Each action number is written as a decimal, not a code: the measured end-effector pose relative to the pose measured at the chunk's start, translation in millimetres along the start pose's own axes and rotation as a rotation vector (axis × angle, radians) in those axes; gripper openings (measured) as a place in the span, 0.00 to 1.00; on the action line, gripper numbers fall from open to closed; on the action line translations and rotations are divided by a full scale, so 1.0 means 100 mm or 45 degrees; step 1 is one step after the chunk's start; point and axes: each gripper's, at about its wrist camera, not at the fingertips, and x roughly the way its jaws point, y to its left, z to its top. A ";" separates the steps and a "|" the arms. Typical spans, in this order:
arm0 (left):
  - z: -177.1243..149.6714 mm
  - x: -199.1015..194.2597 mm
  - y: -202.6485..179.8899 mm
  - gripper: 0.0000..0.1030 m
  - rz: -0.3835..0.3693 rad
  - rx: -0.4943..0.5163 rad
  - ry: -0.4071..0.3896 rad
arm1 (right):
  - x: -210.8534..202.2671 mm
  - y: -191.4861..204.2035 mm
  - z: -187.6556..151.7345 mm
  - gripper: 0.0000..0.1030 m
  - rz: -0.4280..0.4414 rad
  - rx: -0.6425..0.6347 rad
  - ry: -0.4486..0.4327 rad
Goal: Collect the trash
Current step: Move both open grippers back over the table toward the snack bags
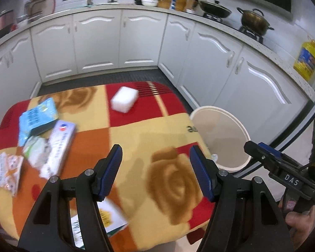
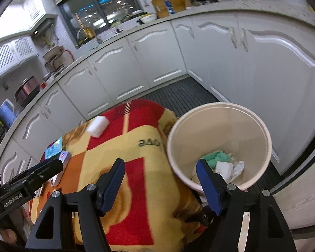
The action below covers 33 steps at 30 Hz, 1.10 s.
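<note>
Checked blanket (image 1: 136, 130) covers table; white cabinets (image 1: 98, 42) behind.

The left gripper (image 1: 155, 163) hangs level with its jaws spread wide and nothing between them. The right gripper (image 2: 160, 178) is beside it, jaws likewise wide apart and empty. Each shows at the edge of the other's view, held by a hand (image 1: 298, 229).
</note>
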 end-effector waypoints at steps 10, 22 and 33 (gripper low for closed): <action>-0.15 -0.31 0.65 0.64 0.088 -0.117 -0.035 | 0.05 0.59 -0.05 0.72 0.027 -0.164 0.010; -0.35 -0.58 1.39 0.64 0.221 -0.244 -0.055 | 0.28 0.99 -0.15 0.77 -0.016 -0.266 0.048; -0.52 -0.73 1.90 0.64 0.319 -0.321 -0.052 | 0.46 1.32 -0.20 0.77 -0.050 -0.392 0.077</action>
